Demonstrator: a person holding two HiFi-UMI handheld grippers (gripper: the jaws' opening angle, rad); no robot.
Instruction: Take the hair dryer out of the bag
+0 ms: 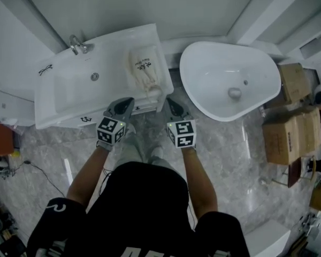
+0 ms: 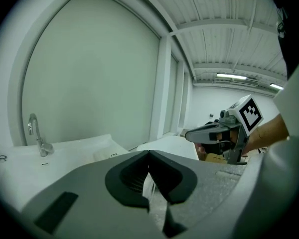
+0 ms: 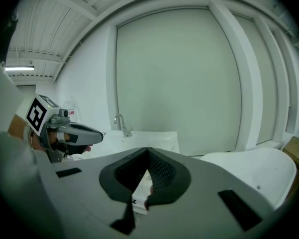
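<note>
Because both of your grippers are pressed fully shut, with nothing pinched in either, neither can take hold of anything until you open it. Your left gripper [image 1: 127, 101] and right gripper [image 1: 170, 101] hover side by side just short of the front edge of the sink unit [image 1: 48, 108], touching nothing.

The cream cloth bag [image 1: 144, 68] lies flat on the counter beside the basin, at 12 o'clock from your left gripper and 11 o'clock from your right. Its gathered end seems to face you. The hair dryer does not show anywhere; it is most likely inside that bag, so the task has not really begun.

Several things could go wrong from here:
- **No anchor:** if you tug the cloth with one gripper while the other pins nothing, the whole bag may slide off the front edge.
- **Wrong end lifted:** if you lift the bag by its closed end, the dryer could drop onto the stone floor.
- **Thin grip:** if you nip only loose fabric, it will probably slip out.

Farther out, the tap [image 1: 77, 46] stands at 10 o'clock and the bathtub [image 1: 224, 63] at 2 o'clock. Both are well clear of your reach.
</note>
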